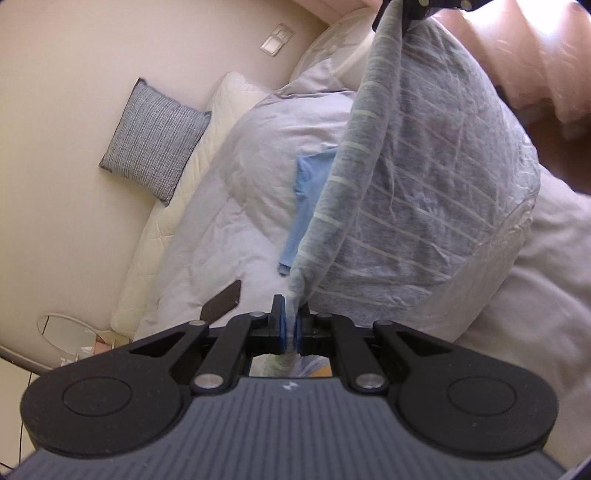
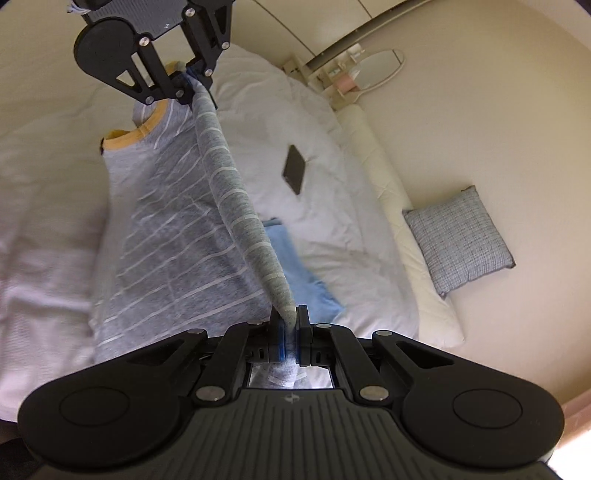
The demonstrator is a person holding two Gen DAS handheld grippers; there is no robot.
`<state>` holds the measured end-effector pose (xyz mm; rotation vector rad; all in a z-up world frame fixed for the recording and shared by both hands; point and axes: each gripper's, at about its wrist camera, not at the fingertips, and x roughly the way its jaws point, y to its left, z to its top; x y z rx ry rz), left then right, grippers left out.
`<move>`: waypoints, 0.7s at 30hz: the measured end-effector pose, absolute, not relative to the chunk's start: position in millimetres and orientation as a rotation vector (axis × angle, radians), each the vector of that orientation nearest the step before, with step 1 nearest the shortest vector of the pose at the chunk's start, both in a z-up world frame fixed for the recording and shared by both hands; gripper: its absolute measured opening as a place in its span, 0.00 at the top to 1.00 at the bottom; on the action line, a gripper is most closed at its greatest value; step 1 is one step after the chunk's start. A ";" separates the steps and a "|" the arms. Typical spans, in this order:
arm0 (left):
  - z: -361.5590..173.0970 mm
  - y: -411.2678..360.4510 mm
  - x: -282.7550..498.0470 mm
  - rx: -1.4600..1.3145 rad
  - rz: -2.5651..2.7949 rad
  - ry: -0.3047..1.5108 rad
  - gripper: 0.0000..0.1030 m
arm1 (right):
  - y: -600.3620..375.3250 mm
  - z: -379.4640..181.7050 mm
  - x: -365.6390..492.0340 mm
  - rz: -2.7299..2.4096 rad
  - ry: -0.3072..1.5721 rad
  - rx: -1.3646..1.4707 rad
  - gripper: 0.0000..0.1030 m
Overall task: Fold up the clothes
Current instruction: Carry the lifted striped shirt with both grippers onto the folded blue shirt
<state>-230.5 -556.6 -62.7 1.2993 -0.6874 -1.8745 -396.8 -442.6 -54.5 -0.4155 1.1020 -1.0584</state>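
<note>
A grey shirt with thin white stripes (image 1: 417, 206) and a yellow collar (image 2: 147, 129) hangs stretched in the air between my two grippers, above the bed. My left gripper (image 1: 291, 328) is shut on one bunched end of it. My right gripper (image 2: 290, 332) is shut on the other end. In the right wrist view the left gripper (image 2: 188, 83) shows at the top, clamped on the shirt (image 2: 192, 221) near the collar. In the left wrist view the right gripper (image 1: 402, 14) shows at the top edge. A blue garment (image 1: 306, 206) lies on the duvet under the shirt, partly hidden; it also shows in the right wrist view (image 2: 295, 266).
The white duvet (image 2: 332, 166) covers the bed. A dark flat phone-like object (image 2: 294, 169) lies on it, also in the left wrist view (image 1: 221, 301). A grey checked cushion (image 1: 155, 136) leans by the wall. An oval mirror (image 2: 376, 68) and a pink curtain (image 1: 535, 62) stand nearby.
</note>
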 end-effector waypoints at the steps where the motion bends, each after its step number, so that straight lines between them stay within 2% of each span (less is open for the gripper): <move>1: -60.2 -573.2 -240.2 1.298 -1.862 -0.678 0.95 | -458.5 -51.6 -405.2 -1.053 1.094 -0.423 0.99; 8: -43.8 -682.9 -301.3 1.239 -1.728 -0.632 0.95 | -596.1 -28.3 -455.0 -1.064 1.007 -0.557 0.99; 11: -55.0 -715.9 -321.5 1.214 -1.654 -0.640 0.95 | -651.9 -23.0 -469.2 -1.080 0.953 -0.634 0.99; 13: -80.5 -731.9 -333.5 1.224 -1.628 -0.600 0.95 | -680.3 -27.3 -478.8 -1.086 0.924 -0.667 0.99; 16: -151.0 -745.6 -350.5 1.324 -1.645 -0.496 0.95 | -710.8 -61.8 -491.5 -1.052 0.926 -0.650 0.98; 19: -224.7 -742.8 -362.3 1.462 -1.686 -0.402 0.93 | -733.0 -133.4 -501.0 -0.965 1.027 -0.563 0.98; 21: -241.6 -734.3 -364.2 1.483 -1.696 -0.397 0.92 | -741.4 -182.8 -506.6 -0.898 1.105 -0.509 0.99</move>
